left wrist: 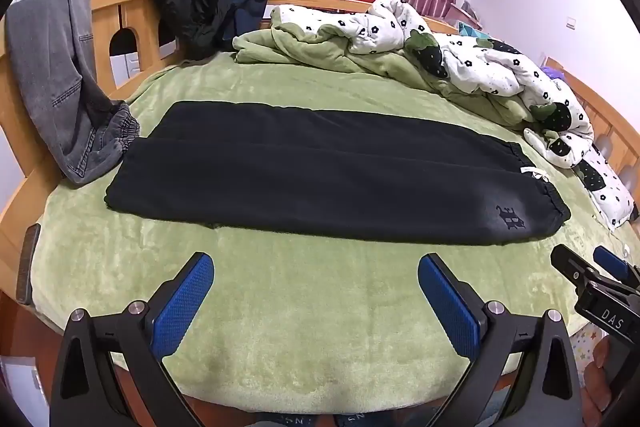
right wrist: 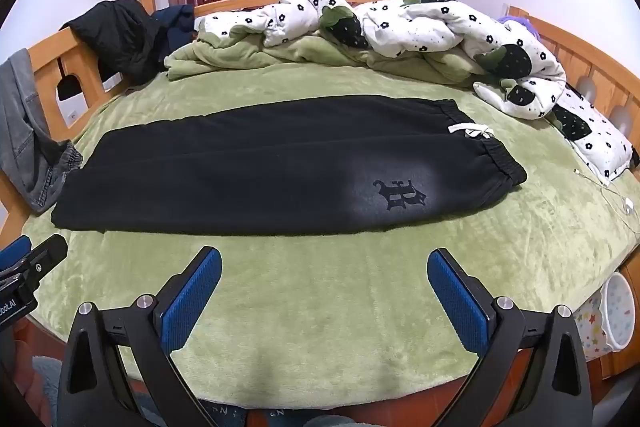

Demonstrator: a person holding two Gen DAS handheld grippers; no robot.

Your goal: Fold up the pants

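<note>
Black pants [left wrist: 320, 179] lie flat across the bed [left wrist: 304, 307], beyond both claws, left [left wrist: 314, 275] and right [right wrist: 324, 271], each spread wide, holding nothing.

We see our left gripper [left wrist: 314, 269] as two black angular arms, each finger faced with a blue, finely dimpled pad [left wrist: 182, 303] and pinned by round silver screws. Our right gripper [right wrist: 324, 265] is built the same way (blue pads, silver screws, black frame). Seen from the left wrist camera, its body carries white lettering reading "DAS".
</note>
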